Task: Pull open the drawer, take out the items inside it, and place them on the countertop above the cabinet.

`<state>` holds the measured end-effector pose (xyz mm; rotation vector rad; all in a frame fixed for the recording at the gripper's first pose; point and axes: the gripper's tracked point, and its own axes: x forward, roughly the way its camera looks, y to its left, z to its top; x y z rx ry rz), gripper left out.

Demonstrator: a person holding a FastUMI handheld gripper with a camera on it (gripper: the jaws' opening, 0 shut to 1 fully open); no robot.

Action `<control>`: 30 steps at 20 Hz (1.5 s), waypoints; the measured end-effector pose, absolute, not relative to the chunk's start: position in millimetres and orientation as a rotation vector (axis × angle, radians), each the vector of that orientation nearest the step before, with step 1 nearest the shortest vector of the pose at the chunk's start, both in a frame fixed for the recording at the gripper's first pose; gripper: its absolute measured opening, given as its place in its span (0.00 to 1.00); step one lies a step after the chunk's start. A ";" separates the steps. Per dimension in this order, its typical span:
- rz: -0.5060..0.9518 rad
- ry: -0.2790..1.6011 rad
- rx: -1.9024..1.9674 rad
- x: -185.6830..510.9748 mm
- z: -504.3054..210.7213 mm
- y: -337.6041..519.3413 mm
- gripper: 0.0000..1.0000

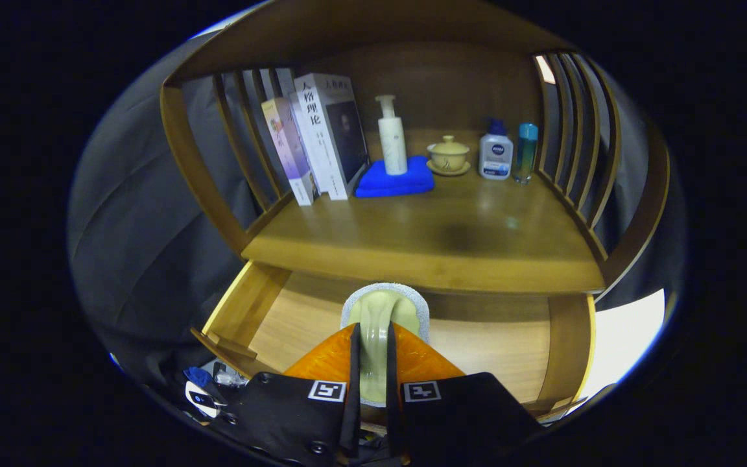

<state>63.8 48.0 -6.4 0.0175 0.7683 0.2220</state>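
Note:
My gripper [371, 353] is shut on a pale green brush-like item with a grey fuzzy rim [383, 310], both fingers pressing on its narrow handle. It hangs above the pulled-out wooden drawer [497, 353], whose pale bottom shows to either side of the fingers. Beyond the item lies the wooden countertop [425, 240] of the cabinet, its front edge just ahead of the item's head.
At the back of the countertop stand several books [321, 143], a white pump bottle [391, 136] on a blue folded cloth [394, 180], a lidded tea cup on a saucer [448, 155], a white bottle [496, 154] and a teal bottle [526, 152]. Slatted wooden sides [574, 143] flank the shelf.

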 end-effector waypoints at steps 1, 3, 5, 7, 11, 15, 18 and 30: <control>0.214 0.750 0.030 66.5 2.2 46.2 0.18; 0.193 0.714 0.056 77.1 16.5 43.1 0.18; 0.167 0.674 0.077 89.7 29.1 37.2 0.18; 0.143 0.640 0.095 104.1 38.7 33.3 0.18; 0.087 0.579 0.147 132.0 53.2 23.7 0.18; 0.040 0.526 0.145 157.4 57.6 13.8 0.18; 0.034 0.542 0.149 172.4 46.0 16.9 0.18; -0.003 0.569 0.140 216.0 7.3 19.2 0.18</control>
